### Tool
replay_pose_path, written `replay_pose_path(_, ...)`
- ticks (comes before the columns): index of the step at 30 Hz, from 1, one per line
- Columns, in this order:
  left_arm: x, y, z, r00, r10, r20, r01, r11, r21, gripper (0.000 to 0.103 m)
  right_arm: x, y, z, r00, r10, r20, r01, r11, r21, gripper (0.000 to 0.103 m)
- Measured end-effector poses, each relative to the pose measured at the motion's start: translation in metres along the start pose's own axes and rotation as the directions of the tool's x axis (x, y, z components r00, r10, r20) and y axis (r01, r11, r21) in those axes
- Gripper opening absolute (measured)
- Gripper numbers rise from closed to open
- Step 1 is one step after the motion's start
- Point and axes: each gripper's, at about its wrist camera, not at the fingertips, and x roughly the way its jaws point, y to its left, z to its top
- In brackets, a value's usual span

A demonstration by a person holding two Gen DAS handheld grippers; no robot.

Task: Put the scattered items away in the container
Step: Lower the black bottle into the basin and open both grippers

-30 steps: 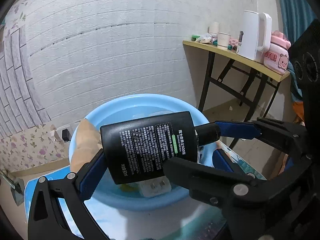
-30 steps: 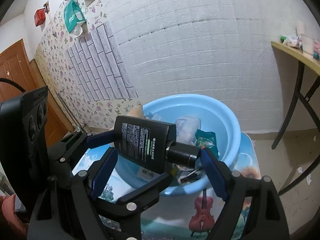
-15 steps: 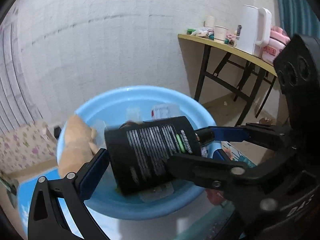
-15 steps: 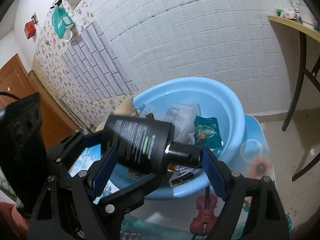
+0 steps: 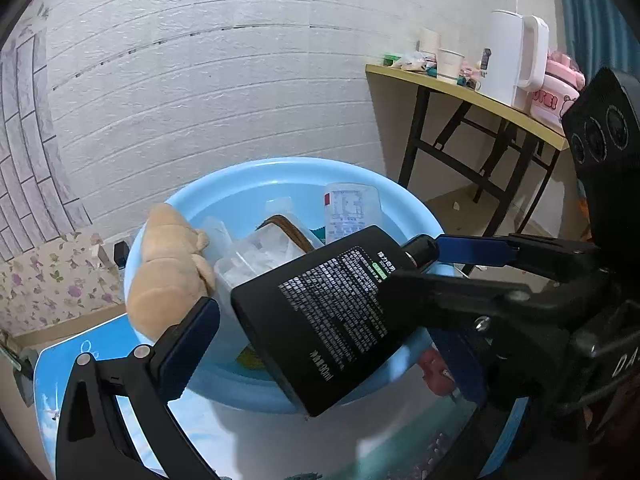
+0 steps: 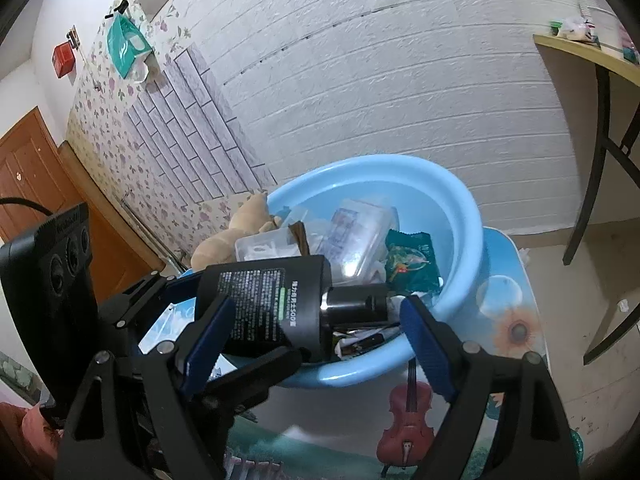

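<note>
The black bottle (image 5: 332, 312) hung in the air between the two claws, over the near rim of the blue basin (image 5: 280, 168), with nothing beneath it but the basin's edge and the desk (image 6: 508, 312) with its printed cover. From the left claw (image 5: 326, 322) it sat tilted: the cap pointed up and to the right, and the base dropped low toward that claw's left finger. That finger's blue pad (image 5: 196, 332) stood just beside the bottle's lower corner. The other pad was half hidden behind the bottle's far edge.

The right claw (image 6: 316, 308) was spread wide as well. The bottle lay almost level across it, with the cap just short of the right pad (image 6: 424, 344). The left pad crossed in front of the label. The fingers of each claw reached across the bottle in the other's view, so I could not tell which claw was truly clamping it, or whether both were.

Beyond both claws, the basin was already well filled. A tan plush toy (image 5: 168, 264) leaned over its left rim, ahead of the left claw. Next to the toy sat a clear plastic box (image 5: 256, 256). A green snack packet (image 6: 408, 260) lay just ahead of the right claw's right finger.
</note>
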Motion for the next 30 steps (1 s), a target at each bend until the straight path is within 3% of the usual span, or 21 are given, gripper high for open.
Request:
replay_pose_path(10, -0.017, 0.004, -0.004, 1.0, 0.011, 0.02, -0.011, 1.0, -0.014, 0.103, -0.018, 0.011, -0.004, 0.998, -0.036, 0.053, 0.039, 0.997, -0.068, 0.086)
replay_pose_path(30, -0.088, 0.014, -0.025, 0.989, 0.134, 0.066, -0.126, 0.985, -0.115, 0.103, -0.063, 0.067, -0.017, 0.986, -0.125, 0.113, 0.144, 0.973, -0.181, 0.086)
